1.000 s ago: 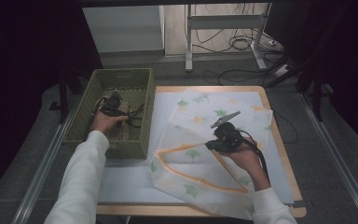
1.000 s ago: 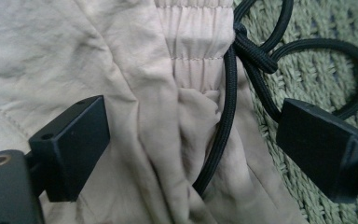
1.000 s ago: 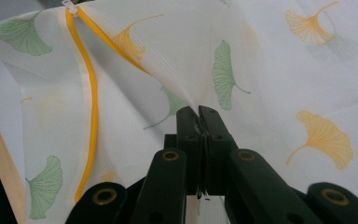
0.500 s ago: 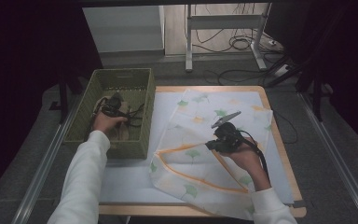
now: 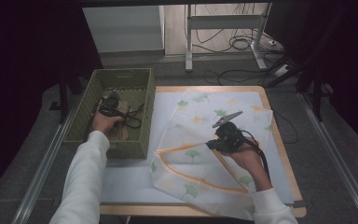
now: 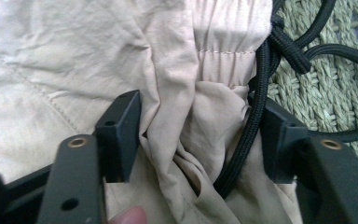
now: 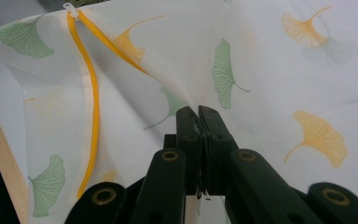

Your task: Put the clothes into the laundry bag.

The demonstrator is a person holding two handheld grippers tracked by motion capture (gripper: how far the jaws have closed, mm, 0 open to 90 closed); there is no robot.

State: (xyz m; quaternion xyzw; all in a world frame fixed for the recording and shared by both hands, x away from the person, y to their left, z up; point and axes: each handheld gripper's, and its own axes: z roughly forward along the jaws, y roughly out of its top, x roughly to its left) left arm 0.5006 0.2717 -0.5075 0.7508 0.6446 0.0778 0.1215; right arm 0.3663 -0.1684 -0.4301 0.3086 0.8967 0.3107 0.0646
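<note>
Item one, my left gripper (image 5: 110,105): I see it inside the green woven basket (image 5: 142,122) at the left of the high frame, its jaws, which have just been closing, straddling a bunched fold of beige cloth (image 6: 121,60) and a black cord (image 6: 249,135), not yet clamped on either. Item two, my right gripper (image 7: 199,112): right of centre in the high frame, jaws clenched on a pinch of the white leaf-print fabric bag (image 5: 200,140), which lies spread over the bench (image 5: 286,161) with its orange-trimmed edge (image 7: 93,107) at the left of the right gripper view.
</note>
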